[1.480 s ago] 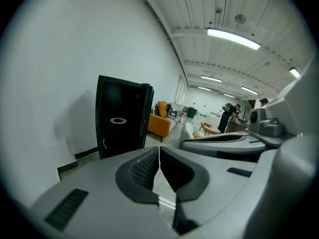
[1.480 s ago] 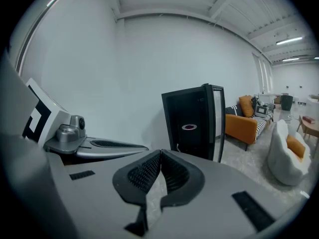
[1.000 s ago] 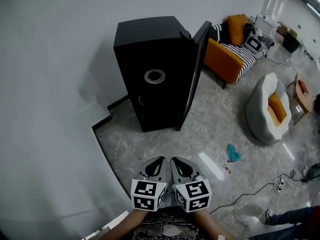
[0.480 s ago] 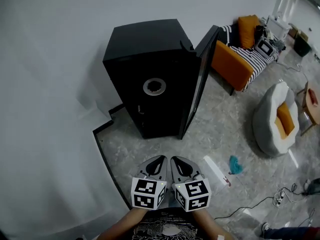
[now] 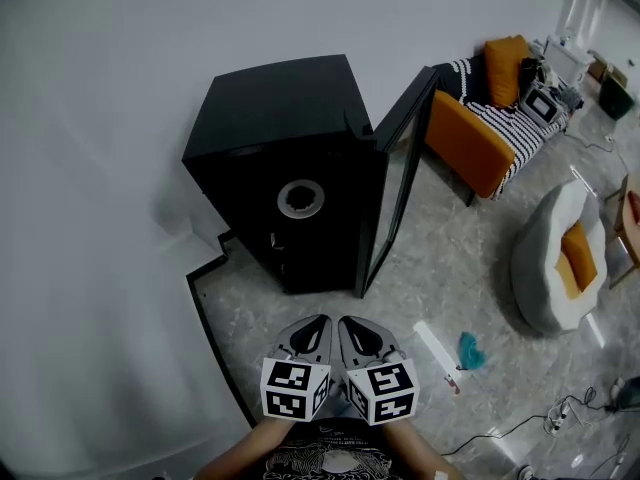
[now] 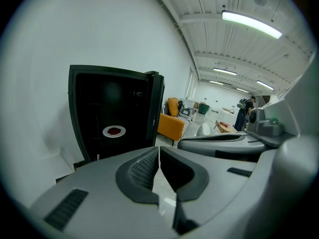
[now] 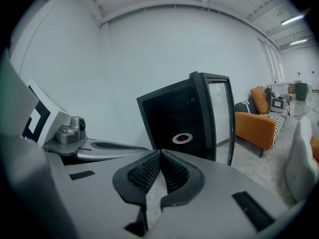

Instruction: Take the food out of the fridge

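Setting: large open lounge or studio hall.
Evidence:
- tall bare white wall [image 5: 100, 118]
- grey marble-look floor [image 5: 440, 258]
- ribbed white ceiling [image 6: 239, 49] with strip lights [image 6: 251, 24]
- black fridge [image 5: 290, 168] standing alone against the wall, door open
- orange sofa [image 5: 465, 148] with striped cushions
- white beanbag chair [image 5: 550, 278] holding an orange cushion

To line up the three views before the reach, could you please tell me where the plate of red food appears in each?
Head view: plate of food slightly left of centre, inside the black fridge.
Left gripper view: plate left of centre, above the jaws.
Right gripper view: plate just right of centre.
Shared landmark: the open fridge door, right of the plate in every view.
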`<state>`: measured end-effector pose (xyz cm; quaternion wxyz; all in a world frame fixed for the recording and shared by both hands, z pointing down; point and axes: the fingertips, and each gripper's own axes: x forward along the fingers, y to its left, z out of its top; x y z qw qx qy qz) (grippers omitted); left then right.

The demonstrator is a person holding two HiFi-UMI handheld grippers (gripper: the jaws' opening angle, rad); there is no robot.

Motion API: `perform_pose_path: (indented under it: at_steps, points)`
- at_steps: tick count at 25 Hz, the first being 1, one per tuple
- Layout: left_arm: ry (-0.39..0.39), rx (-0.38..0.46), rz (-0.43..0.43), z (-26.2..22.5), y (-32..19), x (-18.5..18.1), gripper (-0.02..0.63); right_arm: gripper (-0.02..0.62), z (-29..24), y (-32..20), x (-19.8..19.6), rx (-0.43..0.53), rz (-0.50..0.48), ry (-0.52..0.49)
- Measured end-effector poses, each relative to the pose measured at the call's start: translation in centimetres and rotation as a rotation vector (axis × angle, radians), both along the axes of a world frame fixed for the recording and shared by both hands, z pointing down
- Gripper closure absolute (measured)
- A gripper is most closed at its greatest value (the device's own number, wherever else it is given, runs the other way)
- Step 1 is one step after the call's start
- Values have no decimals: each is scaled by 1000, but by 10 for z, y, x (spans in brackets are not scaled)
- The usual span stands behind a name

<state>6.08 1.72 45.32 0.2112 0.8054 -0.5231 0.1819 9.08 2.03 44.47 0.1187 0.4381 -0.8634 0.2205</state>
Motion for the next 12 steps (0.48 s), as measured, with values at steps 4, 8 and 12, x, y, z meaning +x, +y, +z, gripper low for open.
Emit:
perform_pose_path:
  at_steps: [4, 8, 12]
  points:
    - [0, -5, -19, 2, -17, 5, 586, 572, 0, -19, 5, 1, -15, -7]
    - [10, -7, -46, 3, -30, 4, 586, 572, 0, -31, 5, 4, -29, -9]
    - [25, -3, -69, 4, -39, -1, 586, 574, -1, -39, 1, 11, -42, -6]
